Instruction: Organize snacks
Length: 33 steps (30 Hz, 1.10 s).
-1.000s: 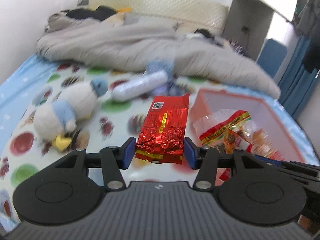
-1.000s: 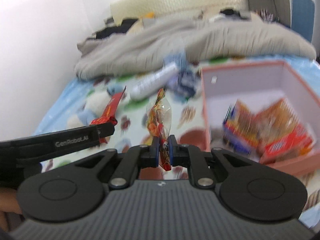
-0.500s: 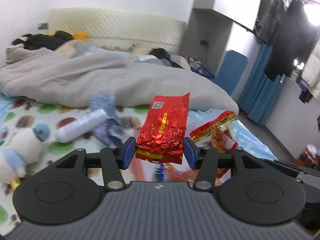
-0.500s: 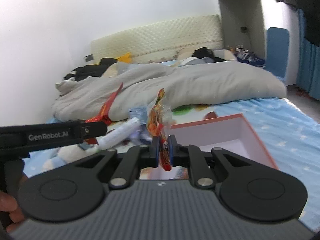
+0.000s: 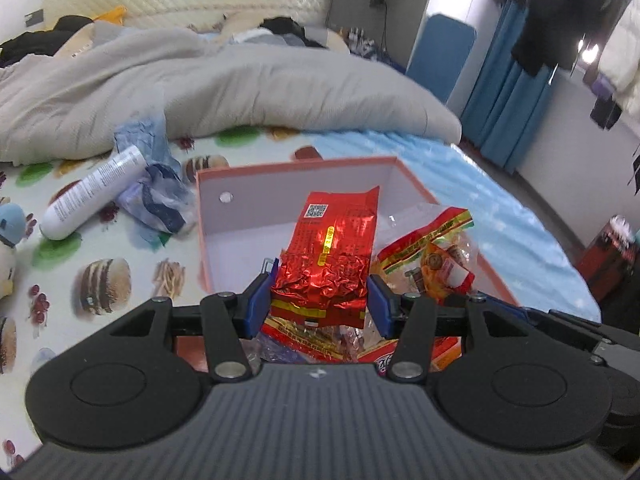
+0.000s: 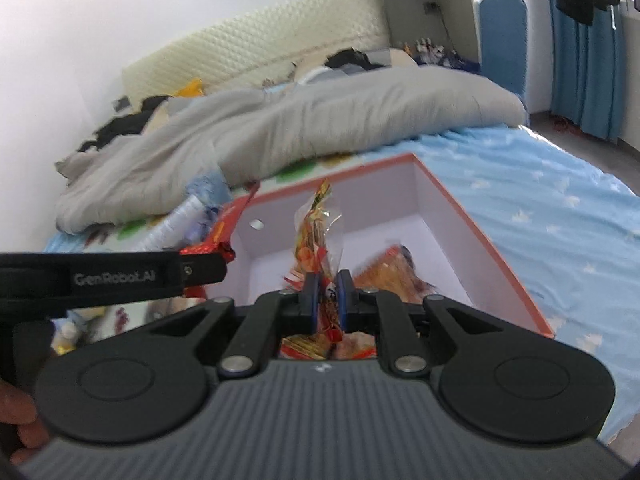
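Note:
My left gripper (image 5: 319, 304) is shut on a shiny red foil packet (image 5: 328, 260) and holds it above the pink box (image 5: 296, 168). My right gripper (image 6: 327, 300) is shut on a clear snack bag with red and yellow print (image 6: 318, 236), also over the box (image 6: 480, 240). That bag shows in the left wrist view (image 5: 432, 256) beside the red packet. The left gripper with the red packet (image 6: 216, 236) shows at the left of the right wrist view. Several snack packs (image 6: 400, 272) lie inside the box.
The box sits on a patterned bed sheet (image 5: 120, 272). A white tube (image 5: 92, 196) and crumpled blue plastic (image 5: 156, 188) lie left of the box. A grey duvet (image 5: 200, 92) fills the back. A plush toy (image 5: 8, 240) is at far left. The bed's right edge drops to the floor.
Both grippers have tilted down and moved over the pink box with their packets still held. The box interior now fills the middle of both views.

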Motion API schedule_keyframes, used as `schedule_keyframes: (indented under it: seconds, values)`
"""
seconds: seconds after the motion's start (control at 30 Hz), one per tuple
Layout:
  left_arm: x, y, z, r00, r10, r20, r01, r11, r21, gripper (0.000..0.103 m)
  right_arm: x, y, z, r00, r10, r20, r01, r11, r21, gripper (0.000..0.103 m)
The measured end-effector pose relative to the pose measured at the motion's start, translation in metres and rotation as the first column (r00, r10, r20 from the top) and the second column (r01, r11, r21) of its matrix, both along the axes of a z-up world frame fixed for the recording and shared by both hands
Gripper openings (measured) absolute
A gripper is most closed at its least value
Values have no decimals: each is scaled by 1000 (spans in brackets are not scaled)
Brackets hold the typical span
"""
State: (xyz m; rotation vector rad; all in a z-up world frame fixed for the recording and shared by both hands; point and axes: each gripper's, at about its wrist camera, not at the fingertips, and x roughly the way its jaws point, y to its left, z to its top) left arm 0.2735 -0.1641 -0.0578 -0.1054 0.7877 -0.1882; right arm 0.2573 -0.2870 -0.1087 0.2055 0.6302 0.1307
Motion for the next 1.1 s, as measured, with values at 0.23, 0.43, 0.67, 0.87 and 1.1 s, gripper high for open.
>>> schedule_keyframes:
  seconds: [0.23, 0.43, 0.67, 0.87, 1.1]
  values:
    - [21, 0, -33, 998, 2, -60, 0, 1000, 31, 58, 20, -4, -34, 998, -4, -63, 5, 1000, 15, 15]
    - [23, 8, -35, 997, 7, -73, -5, 1000, 28, 58, 20, 3, -43, 997, 9, -82, -7, 1000, 28, 24]
    - [9, 16, -11, 999, 15, -41, -13, 999, 48, 72, 9, 6, -25, 998, 20, -53, -19, 1000, 18, 71]
    - [-15, 29, 40, 999, 11, 33, -12, 999, 35, 72, -16, 6, 22, 998, 42, 39, -42, 999, -2, 70]
    - [-56, 38, 103, 988, -20, 155, 14, 999, 41, 74, -60, 7, 96, 980, 30, 196, -27, 999, -20, 70]
